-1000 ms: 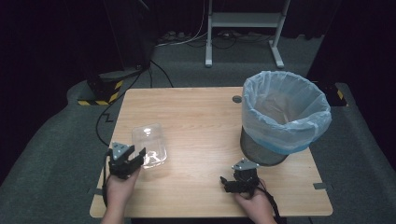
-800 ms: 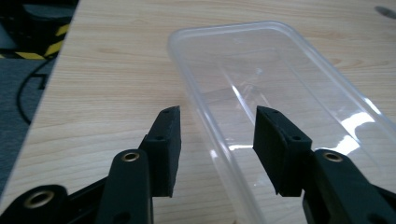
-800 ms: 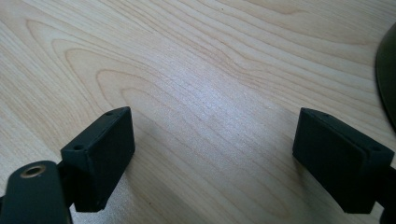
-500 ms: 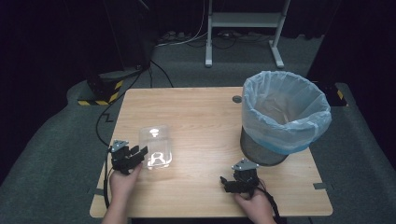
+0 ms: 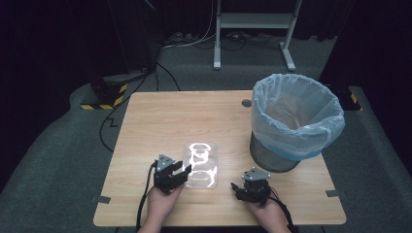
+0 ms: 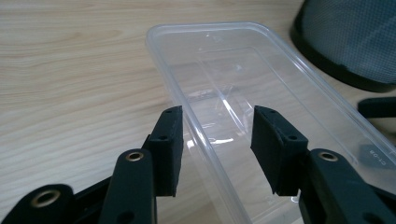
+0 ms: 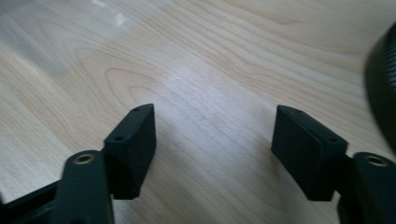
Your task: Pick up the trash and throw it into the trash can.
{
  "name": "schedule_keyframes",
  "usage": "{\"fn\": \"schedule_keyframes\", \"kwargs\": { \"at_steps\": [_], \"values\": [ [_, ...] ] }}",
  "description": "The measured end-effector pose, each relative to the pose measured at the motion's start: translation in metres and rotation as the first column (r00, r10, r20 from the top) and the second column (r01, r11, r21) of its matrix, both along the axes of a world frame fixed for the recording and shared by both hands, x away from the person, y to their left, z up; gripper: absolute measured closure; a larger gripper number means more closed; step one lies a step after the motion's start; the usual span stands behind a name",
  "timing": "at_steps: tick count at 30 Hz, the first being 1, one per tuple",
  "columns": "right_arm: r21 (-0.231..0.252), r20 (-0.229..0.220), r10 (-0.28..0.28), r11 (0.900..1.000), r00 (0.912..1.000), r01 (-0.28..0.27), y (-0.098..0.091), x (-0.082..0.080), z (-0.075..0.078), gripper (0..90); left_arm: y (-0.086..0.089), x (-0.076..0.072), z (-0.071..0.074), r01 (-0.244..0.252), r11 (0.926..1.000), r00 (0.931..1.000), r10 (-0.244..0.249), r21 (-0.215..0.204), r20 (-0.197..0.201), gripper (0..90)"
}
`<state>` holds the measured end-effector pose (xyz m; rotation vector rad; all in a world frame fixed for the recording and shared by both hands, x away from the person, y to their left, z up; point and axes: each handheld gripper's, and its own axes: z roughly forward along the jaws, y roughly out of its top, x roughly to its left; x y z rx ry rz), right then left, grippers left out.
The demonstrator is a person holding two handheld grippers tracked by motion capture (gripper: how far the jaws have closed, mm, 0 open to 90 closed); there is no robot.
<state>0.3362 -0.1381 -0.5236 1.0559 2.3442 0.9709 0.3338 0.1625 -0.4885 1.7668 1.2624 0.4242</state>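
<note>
A clear plastic container [image 5: 200,165] lies on the wooden table [image 5: 170,116] near its front edge. My left gripper [image 5: 170,177] is at the container's left side. In the left gripper view the container [image 6: 261,79] runs away from me. My left gripper [image 6: 217,130] is open, with the near wall between its jaws: one pad outside, the other inside the tub. My right gripper [image 5: 252,187] rests to the right of the container, apart from it. In its own view the right gripper [image 7: 215,135] stands open over bare wood.
A black mesh bin [image 5: 296,121] lined with a pale blue bag stands on the table's right side; its base shows as the bin [image 6: 355,37] and the bin [image 7: 385,93]. A small round disc [image 5: 247,103] lies left of the bin.
The left gripper and the clear container have moved together to the right, toward the table's middle. The right gripper has stayed in place.
</note>
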Motion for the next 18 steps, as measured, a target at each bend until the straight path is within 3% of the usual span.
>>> {"fn": "schedule_keyframes", "kwargs": {
  "at_steps": [1,3,6,7,8,9,14,18],
  "values": [
    [0.007,0.023,-0.011,0.9999,0.9997,0.011,-0.002,-0.002,0.003,33.1,-0.012,-0.002,-0.001,0.015,0.9999,0.9999,-0.015,-0.004,0.005,53.4],
    [0.021,0.031,-0.017,0.9997,0.9994,0.016,-0.004,-0.003,0.006,33.7,-0.017,-0.003,-0.001,0.026,0.9996,0.9996,-0.026,-0.007,0.009,53.1],
    [0.056,0.069,-0.038,0.9979,0.9969,0.034,-0.006,-0.006,0.02,36.2,-0.025,-0.002,-0.001,0.044,0.9989,0.999,-0.044,-0.016,-0.003,49.8],
    [0.078,0.109,-0.06,0.9957,0.9923,0.051,-0.006,-0.009,0.032,39.0,-0.026,-0.002,0.0,0.048,0.9988,0.9988,-0.048,-0.014,-0.006,49.3],
    [0.078,0.109,-0.06,0.9957,0.9923,0.051,-0.006,-0.009,0.032,39.0,-0.027,-0.003,0.0,0.049,0.9988,0.9988,-0.049,-0.007,-0.007,49.3],
    [0.099,0.132,-0.068,0.9936,0.989,0.055,-0.006,-0.009,0.042,39.0,-0.026,-0.003,0.002,0.05,0.9987,0.9987,-0.05,-0.007,-0.008,47.5],
    [0.124,0.139,-0.067,0.9911,0.9881,0.05,0.0,-0.006,0.057,38.7,-0.019,-0.003,0.006,0.033,0.999,0.9995,-0.033,-0.03,-0.003,45.1],
    [0.181,0.121,-0.057,0.9829,0.991,0.035,0.012,-0.001,0.063,39.0,-0.019,-0.004,0.007,0.032,0.9989,0.9993,-0.033,-0.034,-0.02,44.2]
  ]
}}
